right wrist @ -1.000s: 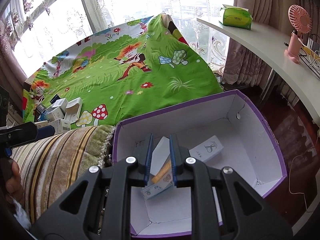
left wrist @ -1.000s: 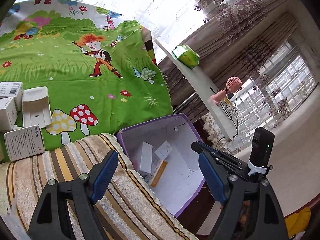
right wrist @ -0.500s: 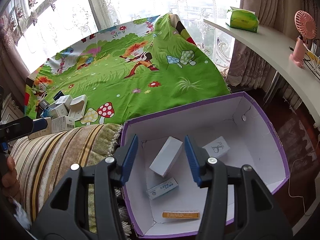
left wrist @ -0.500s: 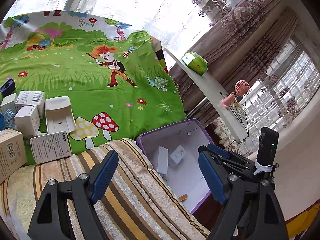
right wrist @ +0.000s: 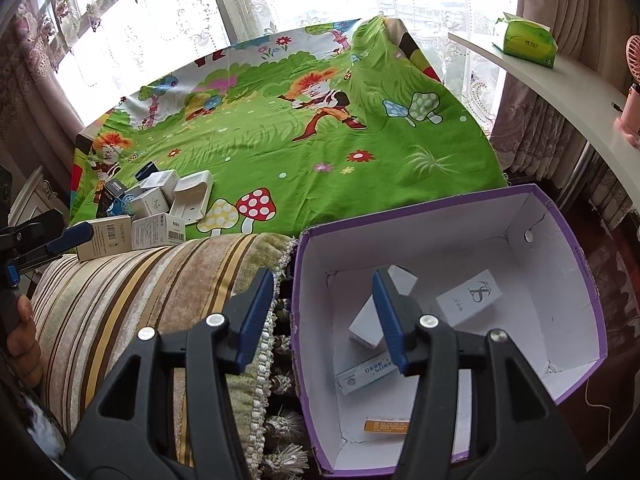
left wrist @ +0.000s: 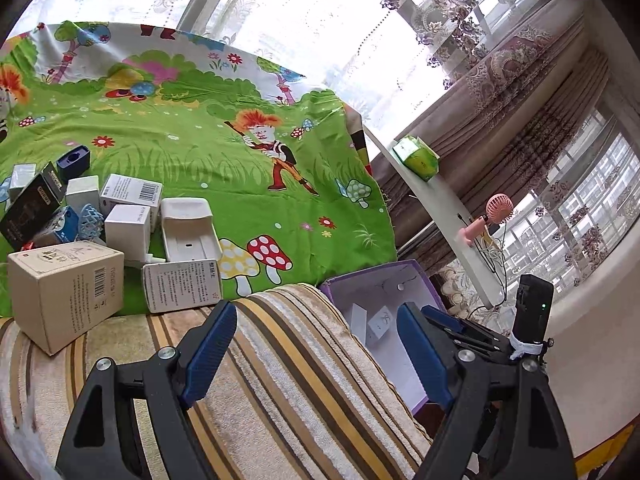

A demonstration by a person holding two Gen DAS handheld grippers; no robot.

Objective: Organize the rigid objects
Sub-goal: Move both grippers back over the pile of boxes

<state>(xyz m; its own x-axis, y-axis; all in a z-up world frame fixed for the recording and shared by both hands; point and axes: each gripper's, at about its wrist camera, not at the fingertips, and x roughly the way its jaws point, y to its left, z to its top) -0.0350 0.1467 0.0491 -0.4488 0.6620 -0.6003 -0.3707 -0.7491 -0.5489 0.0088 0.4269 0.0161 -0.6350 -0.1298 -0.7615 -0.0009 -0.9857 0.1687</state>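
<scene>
Our right hand-held gripper [right wrist: 322, 308] hangs over the near left rim of the purple box [right wrist: 576, 256], its jaws having just been opening and now standing apart with nothing between the pads. Below and ahead of it, inside the box, lie four small cartons: a white one [right wrist: 366, 326] partly behind the right finger, a white carton with a dark logo [right wrist: 468, 298] further right, a flat blue-and-white one [right wrist: 364, 376] nearer us, and an orange-ended one [right wrist: 386, 426] nearest of all.

Our left hand-held gripper [left wrist: 316, 332] is spread wide and empty above the striped cushion [left wrist: 280, 360]. Ahead and to its left, a cluster of boxes [left wrist: 128, 220] sits on the green cartoon bedsheet [left wrist: 240, 176], with a beige carton [left wrist: 68, 284] nearest, at the cushion's edge. The purple box lies ahead to its right, beside the cushion.
</scene>
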